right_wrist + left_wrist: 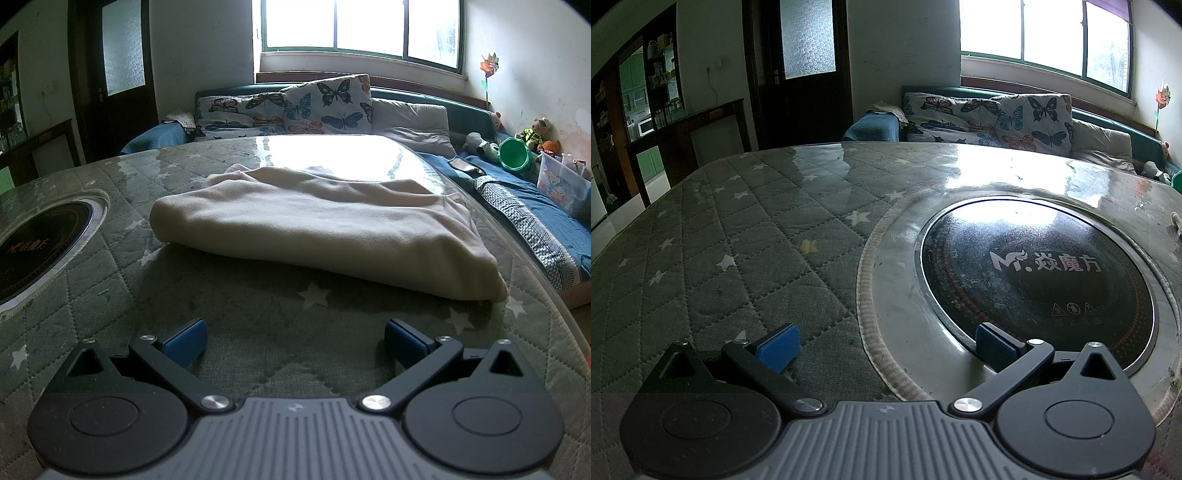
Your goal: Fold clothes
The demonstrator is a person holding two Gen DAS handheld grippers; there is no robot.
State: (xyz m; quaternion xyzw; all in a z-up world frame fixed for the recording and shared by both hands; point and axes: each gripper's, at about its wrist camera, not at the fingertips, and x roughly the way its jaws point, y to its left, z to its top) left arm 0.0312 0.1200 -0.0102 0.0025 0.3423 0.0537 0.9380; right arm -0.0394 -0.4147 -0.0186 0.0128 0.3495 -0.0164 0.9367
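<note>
**Q:** While both tools hang over the worktop, what are they doing?

**A:** Nothing is gripped. The right tool (pixel 295 345) has its blue pads spread wide, with only quilted cover showing between them. The left tool (pixel 886 347) is spread the same way and is empty too.

**Q:** Where is the clothing, and how far along is the folding?

**A:** A cream fleece garment (pixel 325 225) lies just ahead of the right tool, toward the right side of the worktop (pixel 258 314). It looks already folded into a thick, fairly tidy slab with a rounded fold along its near edge. Whether another fold is planned I cannot tell; its far side is washed out by window glare. The left view shows no clothing at all.

**Q:** What about the surface and the room?

**A:** The worktop wears a grey-green quilted cover with pale stars under a glossy clear sheet. A round black cooktop (pixel 1038 280) is set into it, in front of the left tool. Beyond are a blue-covered sofa (pixel 517 206) with butterfly cushions (pixel 325 107), a bright window (pixel 362 27), soft toys at the right, and a dark door (pixel 805 70) on the left.
</note>
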